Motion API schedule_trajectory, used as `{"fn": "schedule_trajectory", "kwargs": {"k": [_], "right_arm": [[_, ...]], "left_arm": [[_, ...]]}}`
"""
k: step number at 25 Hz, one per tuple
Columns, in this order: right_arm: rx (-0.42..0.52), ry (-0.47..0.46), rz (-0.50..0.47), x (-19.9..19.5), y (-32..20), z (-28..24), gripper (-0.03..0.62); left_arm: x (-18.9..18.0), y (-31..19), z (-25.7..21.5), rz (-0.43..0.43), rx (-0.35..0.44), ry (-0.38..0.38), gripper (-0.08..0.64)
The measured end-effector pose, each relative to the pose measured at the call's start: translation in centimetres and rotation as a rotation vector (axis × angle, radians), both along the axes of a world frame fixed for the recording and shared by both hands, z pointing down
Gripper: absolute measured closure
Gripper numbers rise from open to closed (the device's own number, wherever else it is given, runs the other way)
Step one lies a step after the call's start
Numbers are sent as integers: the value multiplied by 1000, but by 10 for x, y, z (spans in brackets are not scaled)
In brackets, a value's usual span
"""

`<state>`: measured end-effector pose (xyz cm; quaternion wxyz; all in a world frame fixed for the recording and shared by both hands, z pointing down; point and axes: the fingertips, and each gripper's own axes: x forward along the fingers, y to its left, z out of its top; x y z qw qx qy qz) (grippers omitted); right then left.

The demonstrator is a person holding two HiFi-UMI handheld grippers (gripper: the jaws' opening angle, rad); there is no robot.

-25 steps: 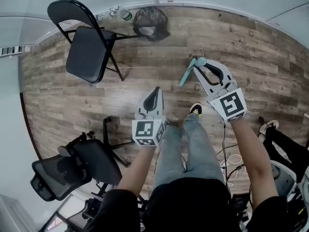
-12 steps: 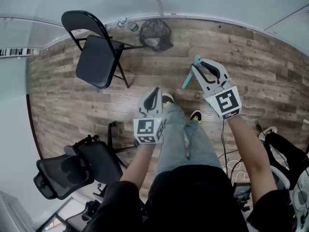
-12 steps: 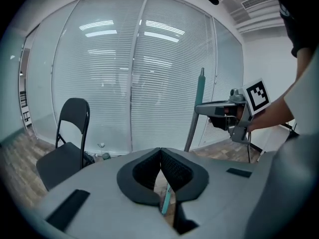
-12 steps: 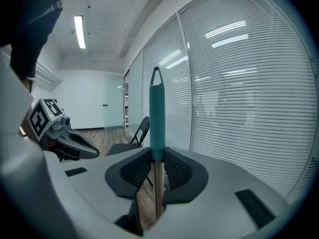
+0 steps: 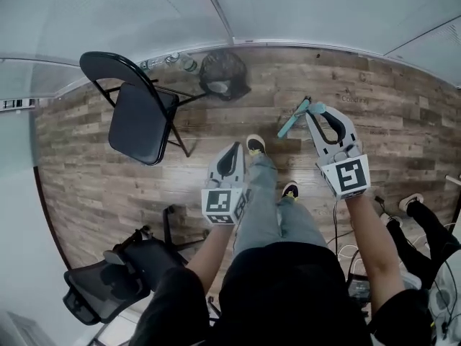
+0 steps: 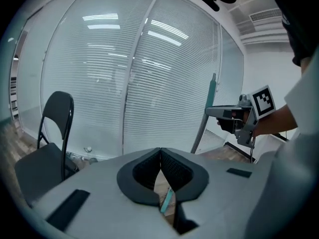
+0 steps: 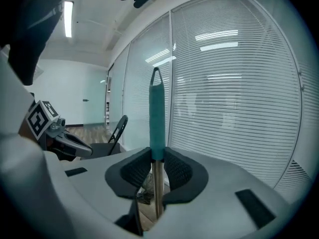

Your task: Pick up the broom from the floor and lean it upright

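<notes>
Right gripper [image 7: 157, 159] pinches the teal-sleeved metal broom handle [image 7: 157, 117] nearly upright, right of the black folding chair [image 5: 137, 118], left gripper [image 6: 160, 156] pressed together, empty; lifting seems done, so next it probably needs resting against the blind-covered glass wall [image 7: 239, 93] behind that chair.

Floor [image 5: 403, 107] ahead-right open up to glass wall [image 5: 310, 13]. Folding chair [image 5: 137, 121] and bag [image 5: 223, 74] block left. Office chair [image 5: 108, 283] crowds rear-left.

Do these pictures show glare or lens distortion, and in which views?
Head view: the fisheye bends the wooden floor into a curve. Left gripper view: ceiling lights glare on the glass wall, corners dark. Right gripper view: same glare, broom handle sharp.
</notes>
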<state>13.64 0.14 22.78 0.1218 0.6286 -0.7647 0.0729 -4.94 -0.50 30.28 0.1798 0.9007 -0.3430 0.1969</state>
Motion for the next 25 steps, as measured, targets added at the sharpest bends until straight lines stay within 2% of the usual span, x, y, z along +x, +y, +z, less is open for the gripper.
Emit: {"fn": "schedule_trajectory", "kwargs": {"k": [3, 6, 13, 18, 25], "right_arm": [[-18, -3, 65, 21, -22, 3, 503], [-42, 6, 96, 37, -46, 11, 503], [-47, -42, 186, 66, -118, 16, 503], [-43, -51, 218, 80, -156, 19, 503], [-29, -57, 238, 101, -194, 22, 503]], "left_arm": [[20, -40, 3, 47, -12, 13, 540], [25, -86, 5, 60, -19, 19, 540], [40, -176, 16, 91, -20, 16, 540], [55, -204, 26, 111, -46, 11, 540], [87, -219, 37, 144, -63, -13, 540]]}}
